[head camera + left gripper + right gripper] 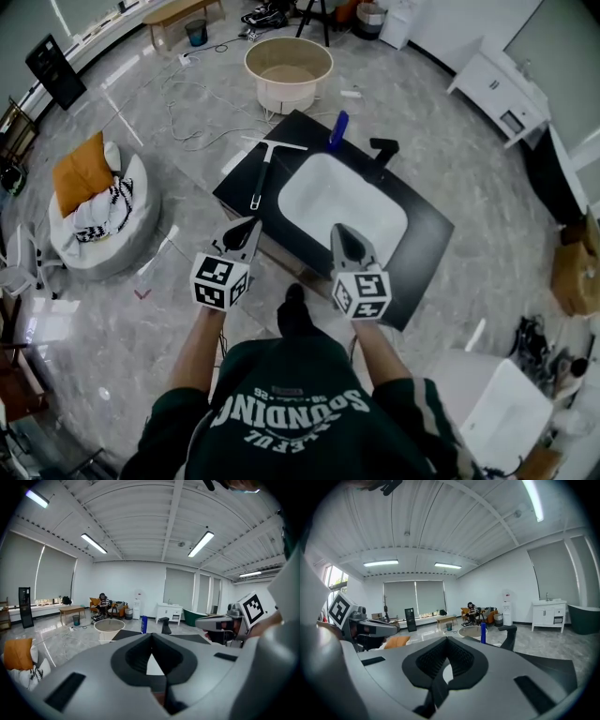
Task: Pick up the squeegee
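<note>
Both grippers closed and empty, just short of the squeegee on the counter.

At nine o'clock in the head view, a white beanbag (pixel 103 246) carries an orange cushion (pixel 82 171). The left gripper (pixel 251 227) hovers at the near-left edge of the black counter (pixel 427 234), jaws together on nothing. The squeegee (pixel 262 173) lies flat on the counter at the left gripper's twelve o'clock, untouched. Its blade points away from the person and it sits at nine o'clock of the white basin (pixel 342 202). The right gripper (pixel 339 231) hangs over the basin's six-o'clock rim, jaws likewise together with nothing between them. A blue bottle (pixel 337 129) and a black tap (pixel 382 148) stand at the basin's twelve o'clock.
</note>
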Tool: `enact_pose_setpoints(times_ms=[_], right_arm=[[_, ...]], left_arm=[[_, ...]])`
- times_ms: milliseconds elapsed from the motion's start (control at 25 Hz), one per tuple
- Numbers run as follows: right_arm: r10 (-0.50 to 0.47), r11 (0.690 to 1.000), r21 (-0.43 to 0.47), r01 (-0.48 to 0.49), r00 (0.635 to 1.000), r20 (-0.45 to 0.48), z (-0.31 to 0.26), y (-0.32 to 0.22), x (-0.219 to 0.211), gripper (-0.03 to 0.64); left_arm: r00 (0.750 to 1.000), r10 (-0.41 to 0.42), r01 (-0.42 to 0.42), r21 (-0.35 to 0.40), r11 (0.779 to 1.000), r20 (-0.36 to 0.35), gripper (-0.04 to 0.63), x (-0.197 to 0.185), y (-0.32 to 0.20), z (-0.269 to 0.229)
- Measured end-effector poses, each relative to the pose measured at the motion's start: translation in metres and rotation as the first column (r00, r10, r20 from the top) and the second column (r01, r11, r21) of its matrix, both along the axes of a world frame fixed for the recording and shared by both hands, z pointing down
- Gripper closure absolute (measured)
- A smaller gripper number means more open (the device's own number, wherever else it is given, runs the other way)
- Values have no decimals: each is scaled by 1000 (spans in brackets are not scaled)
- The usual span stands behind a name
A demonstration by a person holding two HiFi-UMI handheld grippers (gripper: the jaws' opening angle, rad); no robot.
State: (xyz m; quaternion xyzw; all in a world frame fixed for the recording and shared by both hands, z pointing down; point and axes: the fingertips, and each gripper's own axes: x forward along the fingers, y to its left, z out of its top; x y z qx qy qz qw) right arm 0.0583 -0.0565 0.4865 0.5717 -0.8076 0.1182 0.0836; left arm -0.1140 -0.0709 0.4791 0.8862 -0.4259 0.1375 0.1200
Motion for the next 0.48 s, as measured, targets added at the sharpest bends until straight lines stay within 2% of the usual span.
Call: enact_pose_setpoints(times_ms=[320, 480], right_arm=[[-19, 1000, 7, 20, 999, -25, -4, -95, 24, 617], [-7, 1000, -1, 7, 1000, -12, -5, -122, 44, 617]], left_arm=[[1000, 0, 0, -20, 1000, 2, 594, 30, -94, 8], [1000, 10, -10, -30, 1000, 3, 594, 51, -125, 6]])
